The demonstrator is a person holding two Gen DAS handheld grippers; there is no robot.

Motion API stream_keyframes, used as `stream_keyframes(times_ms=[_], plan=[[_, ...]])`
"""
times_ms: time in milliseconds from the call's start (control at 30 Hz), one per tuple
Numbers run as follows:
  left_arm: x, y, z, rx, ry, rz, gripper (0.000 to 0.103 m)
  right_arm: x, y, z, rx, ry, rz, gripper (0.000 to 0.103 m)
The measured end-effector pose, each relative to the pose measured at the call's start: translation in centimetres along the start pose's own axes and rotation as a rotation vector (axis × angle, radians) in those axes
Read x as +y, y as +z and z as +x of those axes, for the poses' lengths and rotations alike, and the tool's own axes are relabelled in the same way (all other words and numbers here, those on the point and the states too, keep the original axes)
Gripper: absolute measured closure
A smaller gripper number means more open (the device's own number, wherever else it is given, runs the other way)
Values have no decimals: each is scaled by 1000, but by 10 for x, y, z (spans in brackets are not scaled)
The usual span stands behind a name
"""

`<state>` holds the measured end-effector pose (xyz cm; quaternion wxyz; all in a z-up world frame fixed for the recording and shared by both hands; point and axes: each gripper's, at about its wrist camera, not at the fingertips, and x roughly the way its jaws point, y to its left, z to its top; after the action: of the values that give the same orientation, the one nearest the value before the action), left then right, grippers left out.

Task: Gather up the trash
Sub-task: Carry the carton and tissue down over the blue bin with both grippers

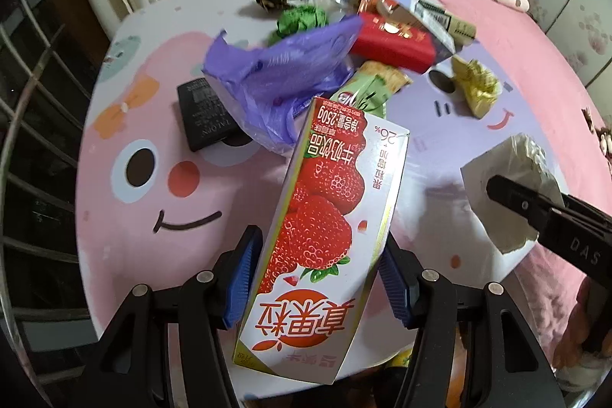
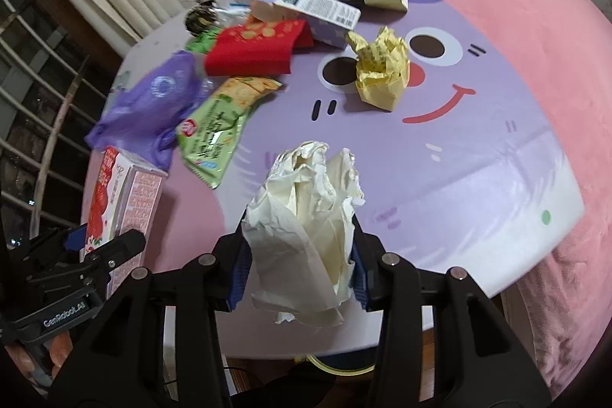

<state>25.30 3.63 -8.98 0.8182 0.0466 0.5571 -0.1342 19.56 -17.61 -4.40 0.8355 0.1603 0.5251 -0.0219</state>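
A strawberry milk carton (image 1: 325, 228) stands tilted between the blue pads of my left gripper (image 1: 319, 282), which is shut on its sides and holds it over the cartoon table mat (image 1: 160, 186). The right wrist view shows the same carton (image 2: 122, 197) at the lower left. My right gripper (image 2: 300, 266) is shut on a crumpled white paper wad (image 2: 306, 217), held above the mat's front edge. In the left wrist view that wad (image 1: 512, 171) appears at the right, with one black finger (image 1: 512, 201) of the right gripper across it.
More trash lies on the mat: a purple plastic bag (image 1: 279, 71), a black box (image 1: 206, 113), a green cracker wrapper (image 2: 222, 117), a red packet (image 2: 256, 52), a yellow paper ball (image 2: 382, 71) and several cartons (image 2: 306, 6) at the back. A pink bed (image 2: 516, 6) lies to the right.
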Motion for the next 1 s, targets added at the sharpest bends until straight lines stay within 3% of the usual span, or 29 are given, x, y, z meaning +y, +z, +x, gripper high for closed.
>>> stream_keyframes(times_ms=[33, 333, 533, 733, 1000], plan=[[2, -6, -9, -7, 1, -8, 44, 0, -2, -7, -5, 13, -6, 69], [-41, -57, -61, -67, 26, -74, 44, -9, -31, -68, -18, 112, -109, 72], [-85, -106, -68, -101, 52, -121, 44, -31, -65, -75, 19, 178, -185, 72], [-115, -160, -41, -62, 90, -186, 44, -59, -110, -52, 101, 192, -244, 73], [-125, -223, 38, 89, 105, -237, 44, -88, -177, 22, 240, 168, -294, 73]])
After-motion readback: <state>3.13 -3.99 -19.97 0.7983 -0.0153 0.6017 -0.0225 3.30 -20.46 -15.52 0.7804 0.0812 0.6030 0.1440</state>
